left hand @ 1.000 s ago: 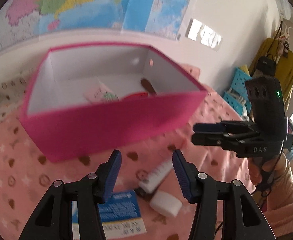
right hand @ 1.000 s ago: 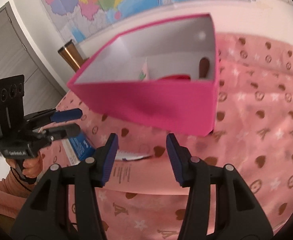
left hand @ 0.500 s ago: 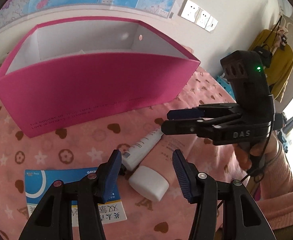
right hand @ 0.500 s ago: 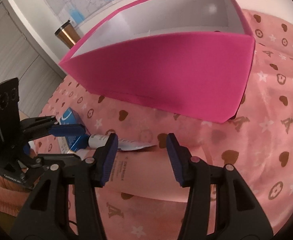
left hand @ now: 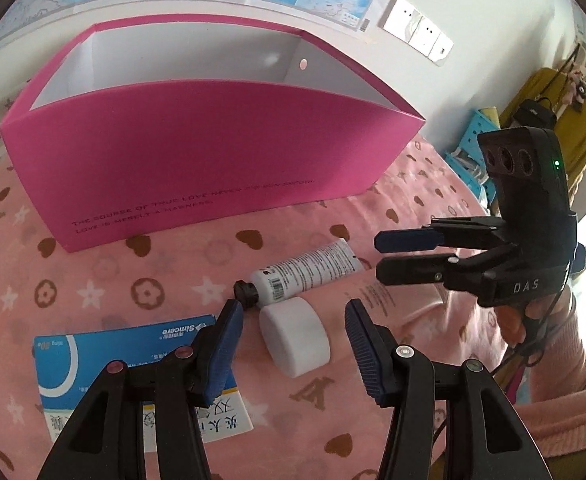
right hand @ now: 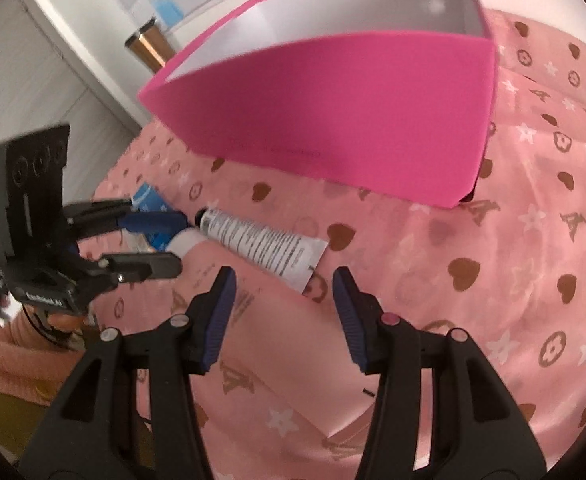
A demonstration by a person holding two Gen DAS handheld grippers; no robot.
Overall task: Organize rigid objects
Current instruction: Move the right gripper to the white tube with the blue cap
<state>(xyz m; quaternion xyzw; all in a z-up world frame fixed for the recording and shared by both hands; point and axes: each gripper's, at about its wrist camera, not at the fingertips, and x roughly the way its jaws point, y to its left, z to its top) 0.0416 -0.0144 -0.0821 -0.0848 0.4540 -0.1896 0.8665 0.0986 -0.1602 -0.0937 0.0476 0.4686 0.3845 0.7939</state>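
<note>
White tube (left hand: 307,275) lies flat before me; white jar (left hand: 295,335) touches it at 6 o'clock, blue box (left hand: 105,344) at 9.

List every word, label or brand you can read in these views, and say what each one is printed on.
"THE COURSE OF TRUE LOVE NEVER ..." and "LOVE IS MERELY A MADNESS.": pink box front; the first line's end is blurred.
"Simcere", upside down: blue medicine carton. Its Chinese characters and small print are unreadable.
"DAS": right gripper body.
White tube: barcode and print too small.
Left gripper label: blurred.
</note>
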